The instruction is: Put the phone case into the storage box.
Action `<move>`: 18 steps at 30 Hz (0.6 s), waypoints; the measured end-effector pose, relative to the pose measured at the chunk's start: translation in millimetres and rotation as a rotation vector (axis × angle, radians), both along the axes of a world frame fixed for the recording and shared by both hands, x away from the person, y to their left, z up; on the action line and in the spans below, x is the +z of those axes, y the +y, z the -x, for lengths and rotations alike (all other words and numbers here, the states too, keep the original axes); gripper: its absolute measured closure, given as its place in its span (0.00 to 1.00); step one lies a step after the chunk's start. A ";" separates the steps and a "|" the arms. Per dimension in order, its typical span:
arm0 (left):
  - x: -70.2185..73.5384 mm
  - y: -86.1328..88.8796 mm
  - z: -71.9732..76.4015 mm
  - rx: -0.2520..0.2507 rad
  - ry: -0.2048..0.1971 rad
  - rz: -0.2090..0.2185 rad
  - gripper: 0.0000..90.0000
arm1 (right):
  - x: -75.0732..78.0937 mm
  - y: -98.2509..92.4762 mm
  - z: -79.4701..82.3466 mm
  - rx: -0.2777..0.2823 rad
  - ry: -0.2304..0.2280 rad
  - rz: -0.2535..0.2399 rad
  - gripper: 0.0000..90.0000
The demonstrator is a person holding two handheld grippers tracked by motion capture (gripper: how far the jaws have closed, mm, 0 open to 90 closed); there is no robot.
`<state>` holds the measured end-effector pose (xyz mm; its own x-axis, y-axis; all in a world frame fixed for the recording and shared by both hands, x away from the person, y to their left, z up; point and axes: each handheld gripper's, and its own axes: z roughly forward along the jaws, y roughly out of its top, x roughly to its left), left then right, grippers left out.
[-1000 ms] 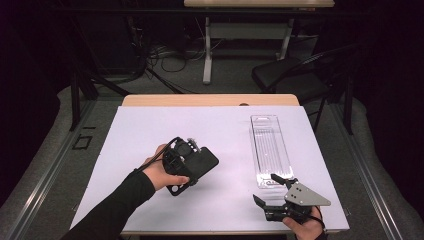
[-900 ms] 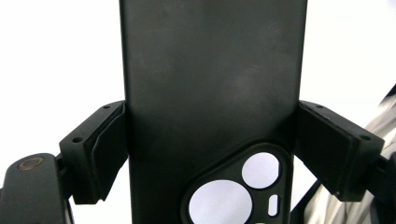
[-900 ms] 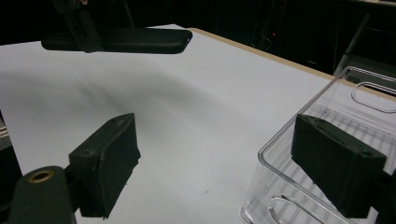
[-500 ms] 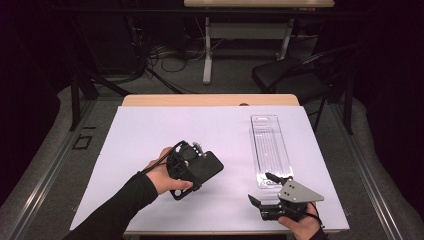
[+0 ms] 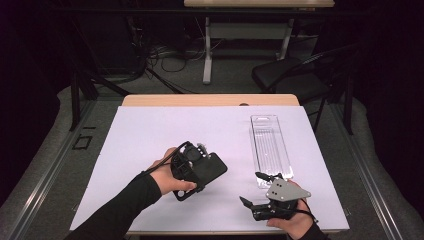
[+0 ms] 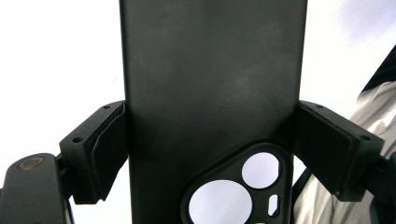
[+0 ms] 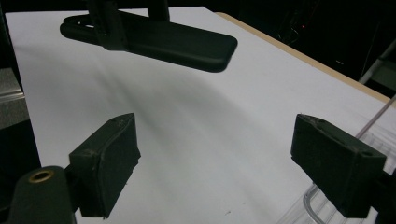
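a black phone case [image 5: 209, 169] hangs above the desk [image 5: 150, 130], clear of the white sheet, a little left of the middle and toward the near edge. the left claw [image 5: 197, 170] holds it: in the left gripper view the case [image 6: 212, 93] stands upright between the two black jaws, whose pads [image 6: 109, 149] press on its long edges from either side, and the cut-out for the camera lenses lies at the bottom of that view, close to the claw body. in the right gripper view the case [image 7: 159, 39] floats flat over the sheet at the far left, with a soft shadow spread on the paper under it. the person's left hand [image 5: 167, 177], in a dark sleeve, grasps the left gripper's body from the near left.

the right claw [image 5: 255, 187] rests low at the near right of the desk, well apart from the case, its jaws spread wide with nothing between them; the right gripper view shows bare white paper between its two pads [image 7: 105, 161]. the grey three-cornered plate sits on top of it, and the person's right hand [image 5: 292, 220] grips it from the near edge.

just beyond the right claw, a clear plastic tray [image 5: 270, 145] lies lengthwise on the right half of the desk, running from near to far. its near corner [image 7: 322, 205] appears beside the right jaw in the right gripper view.
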<state>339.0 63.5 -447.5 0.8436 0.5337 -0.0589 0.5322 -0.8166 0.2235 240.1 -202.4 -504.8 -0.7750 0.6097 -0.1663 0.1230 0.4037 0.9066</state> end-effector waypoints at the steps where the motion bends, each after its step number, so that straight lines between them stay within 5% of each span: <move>1: 0.1 -0.7 0.2 0.003 0.002 0.002 0.16 | 0.9 1.8 -0.4 0.007 -0.011 0.010 0.16; 10: 1.7 -3.2 0.1 -0.010 0.003 -0.003 0.16 | 5.2 18.0 -5.2 0.065 -0.098 0.155 0.17; 18: 4.1 -4.2 1.0 -0.016 0.009 0.002 0.16 | 8.8 27.1 -12.0 0.099 -0.130 0.214 0.17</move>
